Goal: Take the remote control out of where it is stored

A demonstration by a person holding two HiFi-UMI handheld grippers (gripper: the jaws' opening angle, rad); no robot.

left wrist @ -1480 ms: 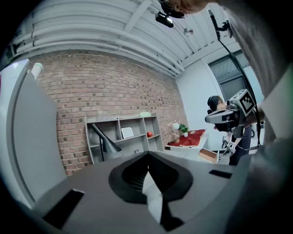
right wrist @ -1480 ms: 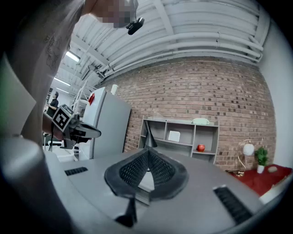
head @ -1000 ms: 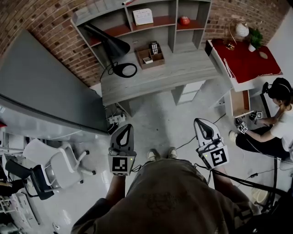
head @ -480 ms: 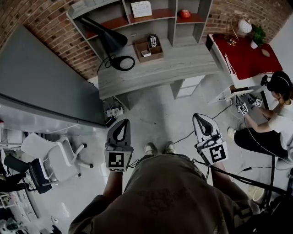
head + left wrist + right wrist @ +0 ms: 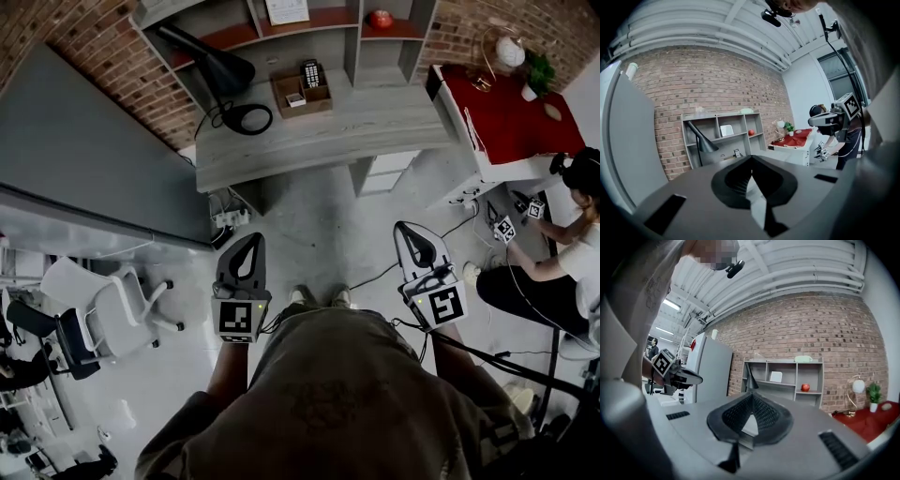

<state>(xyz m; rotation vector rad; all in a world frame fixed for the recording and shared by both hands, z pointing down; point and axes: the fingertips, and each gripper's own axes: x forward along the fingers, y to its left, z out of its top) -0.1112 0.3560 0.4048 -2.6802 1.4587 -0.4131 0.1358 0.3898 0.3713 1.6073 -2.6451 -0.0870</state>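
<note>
person steps a bit nearer desk (image 5: 375,122) than a second ago, still well apart. reach not started yet, i think. left gripper (image 5: 251,246) pressed together, holds nothing. right gripper (image 5: 412,239) same. remote (image 5: 311,73) stands in small wooden box (image 5: 302,96) on desk, under shelf (image 5: 352,28), beside black lamp (image 5: 211,61). grey floor (image 5: 319,234), brick wall (image 5: 84,66), red table (image 5: 506,112) at right.

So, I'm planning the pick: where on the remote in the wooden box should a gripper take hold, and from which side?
Probably its upper half: the remote stands on end in the wooden box, its top clear above the rim. Come from above at the desk's open front; shelves stand behind.
</note>
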